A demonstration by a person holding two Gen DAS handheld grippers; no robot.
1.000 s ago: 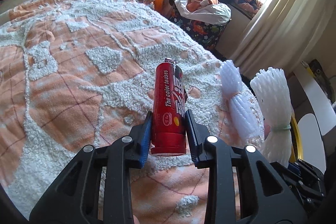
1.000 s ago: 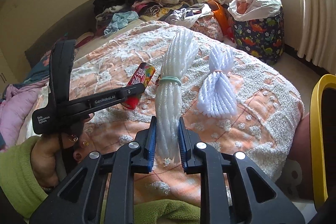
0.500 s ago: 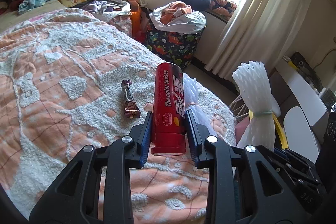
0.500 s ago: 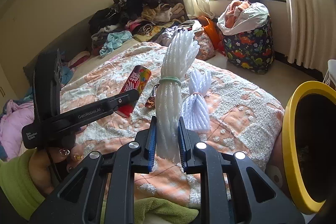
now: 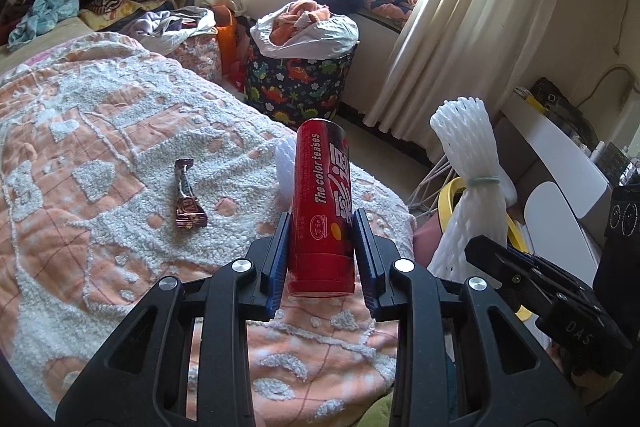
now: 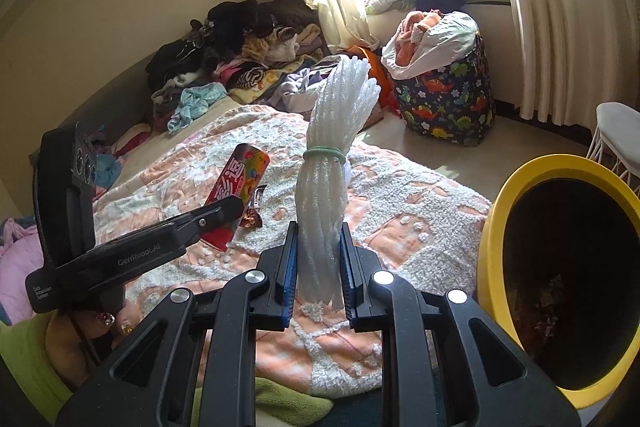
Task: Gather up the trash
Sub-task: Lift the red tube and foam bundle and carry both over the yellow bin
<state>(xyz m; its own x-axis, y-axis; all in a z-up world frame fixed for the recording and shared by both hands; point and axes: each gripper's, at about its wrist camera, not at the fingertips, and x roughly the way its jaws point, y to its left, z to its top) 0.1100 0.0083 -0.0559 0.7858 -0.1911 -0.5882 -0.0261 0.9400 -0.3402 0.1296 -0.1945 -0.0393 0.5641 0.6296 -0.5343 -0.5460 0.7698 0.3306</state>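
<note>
Left gripper (image 5: 321, 241) grasps a red tube (image 5: 321, 203), right gripper (image 6: 319, 259) grasps foam netting (image 6: 326, 195); next, drop both into the yellow bin (image 6: 490, 239) off the bed's (image 5: 100, 147) corner.

A bed (image 5: 100, 131) carries the things. It is covered with an orange and white tufted blanket (image 6: 404, 211). One dark candy wrapper (image 5: 187, 201) lies flat on the blanket, near the middle. A white foam net bundle (image 5: 285, 169) also lies there, close to the edge of the bed. At the far end, against the wall, a pile of clothes (image 6: 232, 55) rests on the bed.
</note>
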